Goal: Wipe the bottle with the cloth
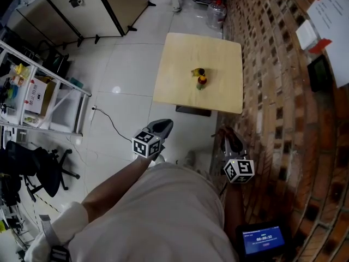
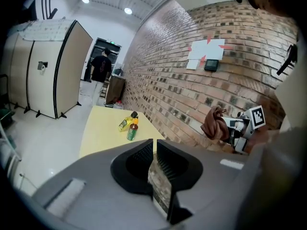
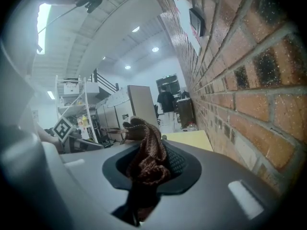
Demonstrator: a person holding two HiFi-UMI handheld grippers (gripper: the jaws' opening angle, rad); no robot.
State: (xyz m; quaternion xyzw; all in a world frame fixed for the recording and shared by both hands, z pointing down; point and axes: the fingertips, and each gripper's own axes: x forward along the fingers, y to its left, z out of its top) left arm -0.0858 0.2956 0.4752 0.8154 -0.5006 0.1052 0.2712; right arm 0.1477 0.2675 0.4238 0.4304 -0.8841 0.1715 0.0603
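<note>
The small green bottle with an orange cap stands upright near the middle of the square pale-wood table. A yellow bottle with a dark cap lies on its side just beside it, on the far side from me. Both are well apart from my tools.

The crumpled dark-brown knitted cloth is pinched in the right gripper. Its jaws are closed on the fabric, which bunches up above them and blocks much of that gripper's view of the table. The left gripper holds nothing, with its jaws drawn almost together and only a thin slit between them. In its view the two bottles sit just above the jaw tips.

Both grippers hang in front of my torso, short of the table's near edge, with glossy white tiled floor between them and it. A red-brick wall runs close along my right and the table's right edge, with white papers stuck to it. A clear plastic jug stands on the floor beyond the table. Beige folding partition panels stand far left. Nearer left are a white metal shelving rack, a black office chair and a thin cable trailing over the tiles. A small screen with a blue display sits at my lower right. A person in dark clothes stands in the far doorway.
</note>
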